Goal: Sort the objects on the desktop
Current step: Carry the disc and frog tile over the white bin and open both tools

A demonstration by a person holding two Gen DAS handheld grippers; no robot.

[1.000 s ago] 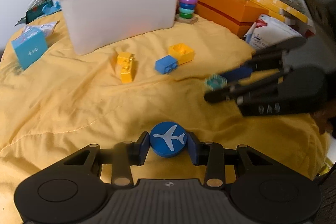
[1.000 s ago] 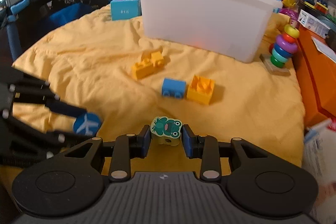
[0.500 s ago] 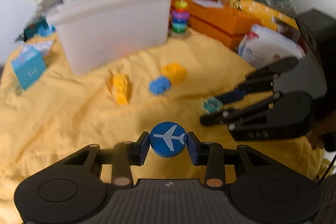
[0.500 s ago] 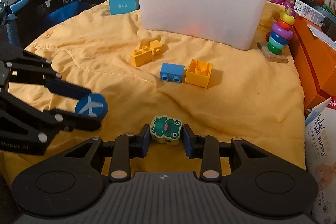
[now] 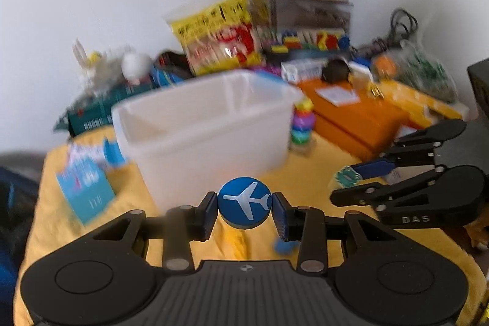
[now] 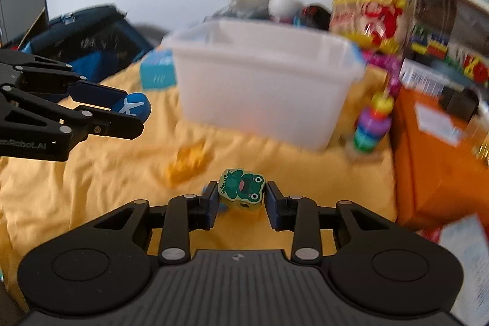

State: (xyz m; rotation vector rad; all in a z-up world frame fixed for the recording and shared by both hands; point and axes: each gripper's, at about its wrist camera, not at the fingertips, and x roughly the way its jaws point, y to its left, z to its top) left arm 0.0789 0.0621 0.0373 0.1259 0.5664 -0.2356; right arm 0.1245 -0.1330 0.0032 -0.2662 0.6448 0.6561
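In my left tool (image 5: pixel 244 211) I've got the blue disc (image 5: pixel 244 203), a round puck with a white airplane on its flat face; the pads are clamped on its rim at either side. The face is turned up toward the left camera, the plane's nose toward the upper right, and being round it has no long axis to speak of. My right tool (image 6: pixel 241 193) is clamped on the frog block (image 6: pixel 241 188), a small pale block with a green frog printed on top, mouth open, sitting slightly tilted between the pads. Compared with a second ago, both pieces are off the yellow blanket (image 6: pixel 91 188) and higher: I now see over the rim into the white bin (image 5: pixel 207 127), which shows a bare interior, where before I only saw its side wall. The yellow bricks (image 6: pixel 186 161) lie blurred on the blanket below, in front of the bin.
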